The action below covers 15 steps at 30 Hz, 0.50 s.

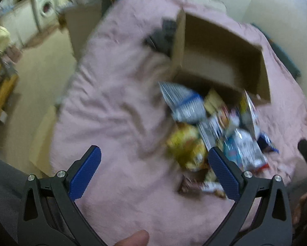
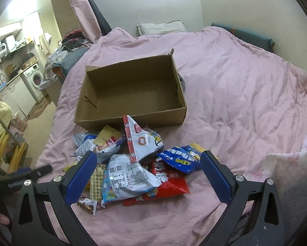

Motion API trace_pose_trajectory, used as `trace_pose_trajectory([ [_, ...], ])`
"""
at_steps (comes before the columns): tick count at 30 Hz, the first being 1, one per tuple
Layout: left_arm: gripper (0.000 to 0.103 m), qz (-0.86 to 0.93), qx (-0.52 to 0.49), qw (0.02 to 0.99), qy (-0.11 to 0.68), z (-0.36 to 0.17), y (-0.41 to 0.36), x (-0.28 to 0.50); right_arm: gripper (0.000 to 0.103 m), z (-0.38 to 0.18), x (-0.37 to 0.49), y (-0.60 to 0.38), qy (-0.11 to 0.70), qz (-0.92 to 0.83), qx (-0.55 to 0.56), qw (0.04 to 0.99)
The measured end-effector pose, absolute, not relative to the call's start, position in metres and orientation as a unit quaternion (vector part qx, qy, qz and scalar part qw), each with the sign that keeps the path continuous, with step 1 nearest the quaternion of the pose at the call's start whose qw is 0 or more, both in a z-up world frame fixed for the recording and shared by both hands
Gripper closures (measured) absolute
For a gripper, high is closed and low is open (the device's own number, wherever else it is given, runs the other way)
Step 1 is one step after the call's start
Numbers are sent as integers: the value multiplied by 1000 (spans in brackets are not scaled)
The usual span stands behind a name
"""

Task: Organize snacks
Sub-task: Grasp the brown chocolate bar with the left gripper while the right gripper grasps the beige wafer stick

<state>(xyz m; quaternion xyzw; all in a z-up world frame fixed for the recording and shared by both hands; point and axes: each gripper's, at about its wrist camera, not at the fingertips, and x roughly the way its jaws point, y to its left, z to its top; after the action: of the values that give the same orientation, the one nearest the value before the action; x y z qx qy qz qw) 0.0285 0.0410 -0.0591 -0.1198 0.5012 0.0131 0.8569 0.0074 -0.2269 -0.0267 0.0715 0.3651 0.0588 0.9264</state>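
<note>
So the left gripper [image 1: 154,174] is hanging wide open and empty over bare pink bedspread [image 1: 116,94], with the snack pile [image 1: 210,135] off to its right. The right gripper [image 2: 149,176], also gaping empty, is sitting square over the pile, which is lying against the cardboard box [image 2: 131,121] near wall, so it's looking nearer.
</note>
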Motion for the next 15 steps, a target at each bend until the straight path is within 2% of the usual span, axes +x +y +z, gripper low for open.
trace_pose_trajectory([
  [3, 0, -38, -118, 827, 548, -81, 22, 28, 0, -29, 7, -232, 371, 60, 77, 924],
  [6, 0, -55, -168, 789, 589, -102, 12, 27, 0, -30, 6, -237, 377, 61, 87, 920],
  [8, 5, -52, -190, 774, 602, -110, 7, 28, 0, -30, 7, -240, 377, 59, 91, 920],
  [12, 20, -36, -263, 749, 607, -124, 3, 28, 0, -29, 7, -245, 376, 57, 104, 919],
  [15, 47, -28, -277, 727, 627, -139, -4, 29, 0, -30, 7, -247, 379, 58, 109, 917],
])
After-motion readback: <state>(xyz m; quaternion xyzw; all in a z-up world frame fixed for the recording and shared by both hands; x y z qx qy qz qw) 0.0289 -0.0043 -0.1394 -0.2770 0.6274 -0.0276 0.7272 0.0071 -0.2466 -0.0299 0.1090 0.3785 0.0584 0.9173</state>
